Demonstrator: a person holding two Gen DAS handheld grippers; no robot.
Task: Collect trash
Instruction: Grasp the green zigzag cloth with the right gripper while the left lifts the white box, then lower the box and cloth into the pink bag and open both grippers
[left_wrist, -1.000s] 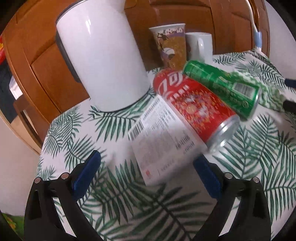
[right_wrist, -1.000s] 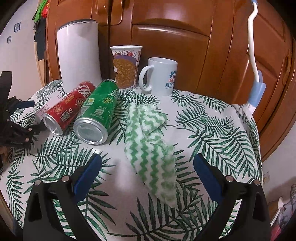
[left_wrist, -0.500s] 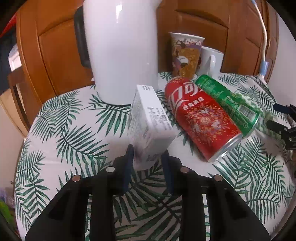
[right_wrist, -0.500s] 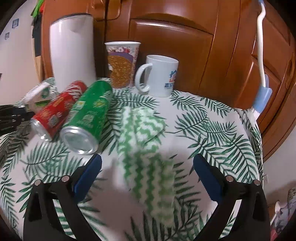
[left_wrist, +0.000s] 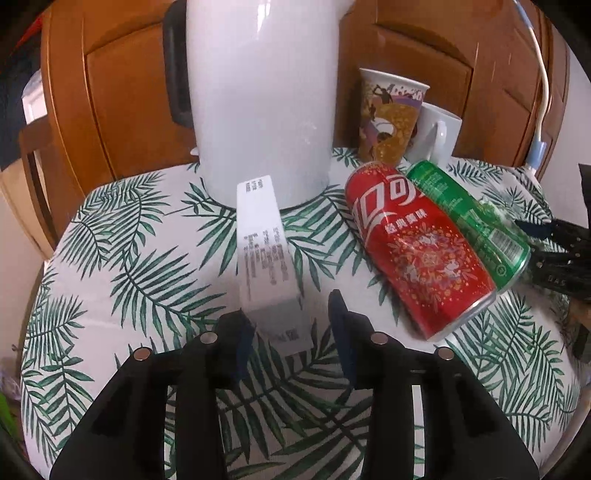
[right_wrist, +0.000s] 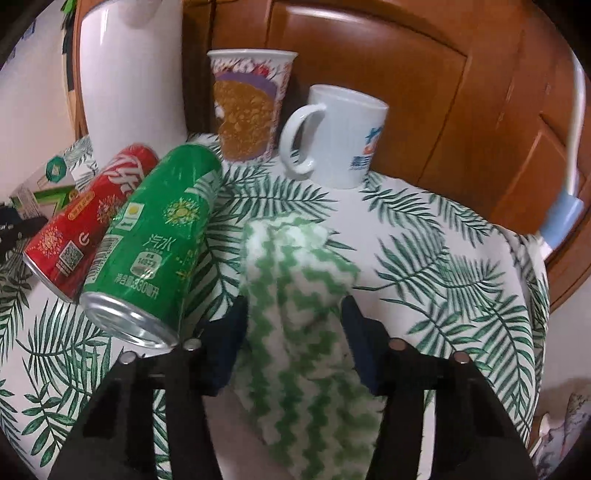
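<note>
A: Your left side: the kettle (left_wrist: 258, 92) blocks straight ahead, and the red can (left_wrist: 413, 247) lies close on the right. The tablecloth (left_wrist: 122, 280) to the left is bare.

B: And your right side?

A: The green can (right_wrist: 155, 243) crowds the left. The paper cup (right_wrist: 247, 107) and mug (right_wrist: 340, 136) stand against the cabinet (right_wrist: 424, 85) behind. Cloth to the right lies bare.

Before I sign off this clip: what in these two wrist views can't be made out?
- Kettle: top cut off by both frame edges.
- Small carton: in the right wrist view only a corner shows at the left edge; its near-end print is too small in the left wrist view.
- Green zigzag cloth: near end blurred between the closing right gripper.
- Left gripper, opening around the carton: contact unclear.
- No trash bin visible.
</note>
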